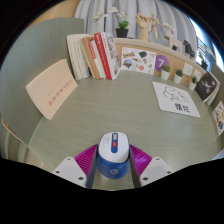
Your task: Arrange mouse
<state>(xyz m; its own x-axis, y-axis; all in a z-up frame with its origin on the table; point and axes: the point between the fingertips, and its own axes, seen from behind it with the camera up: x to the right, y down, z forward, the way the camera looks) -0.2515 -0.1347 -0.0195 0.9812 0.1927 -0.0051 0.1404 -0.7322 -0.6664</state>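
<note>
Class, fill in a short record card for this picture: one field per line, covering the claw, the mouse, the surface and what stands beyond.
claw: claw, both pink pads pressing on the mouse's sides
mouse: mouse, white with blue, held between the fingers, above the near edge of the table
surface: grey-green table
left of the mouse: tan folder lying flat
beyond the mouse: row of books standing upright
right of the mouse: white sheet with print, lying flat
</note>
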